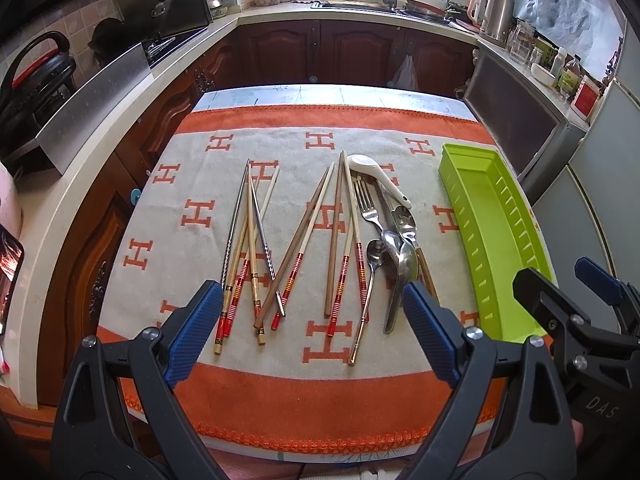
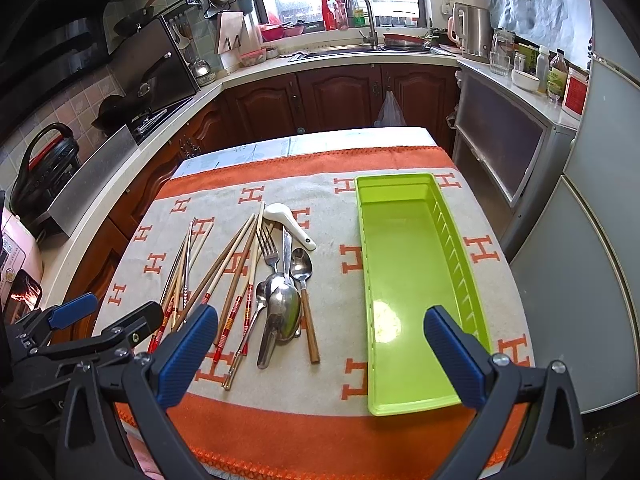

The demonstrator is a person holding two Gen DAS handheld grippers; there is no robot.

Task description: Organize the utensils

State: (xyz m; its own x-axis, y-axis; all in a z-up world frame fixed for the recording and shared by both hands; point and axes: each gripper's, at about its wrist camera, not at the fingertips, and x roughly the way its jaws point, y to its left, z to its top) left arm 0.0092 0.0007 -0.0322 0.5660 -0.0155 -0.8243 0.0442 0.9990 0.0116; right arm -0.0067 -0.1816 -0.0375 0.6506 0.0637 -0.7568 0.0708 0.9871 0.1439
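Note:
Several chopsticks (image 1: 306, 224) (image 2: 230, 256), wooden, red-banded and metal, lie fanned over the left and middle of an orange and beige H-patterned cloth (image 1: 320, 392). To their right lie a fork (image 1: 366, 204) (image 2: 268, 248), a white ceramic spoon (image 1: 376, 172) (image 2: 286, 218) and a heap of metal spoons (image 1: 396, 256) (image 2: 284, 308). A lime green tray (image 1: 488, 216) (image 2: 400, 248) stands empty at the cloth's right side. My left gripper (image 1: 314, 332) (image 2: 108, 314) hovers open over the near ends of the chopsticks. My right gripper (image 2: 320, 356) (image 1: 564, 280) is open above the tray's near end.
The table is an island in a kitchen. A counter with a stove (image 1: 160, 44) runs along the left, a sink (image 2: 360, 46) under the window at the back, and a grey-fronted cabinet (image 2: 500, 136) and a fridge (image 2: 592, 240) stand close on the right.

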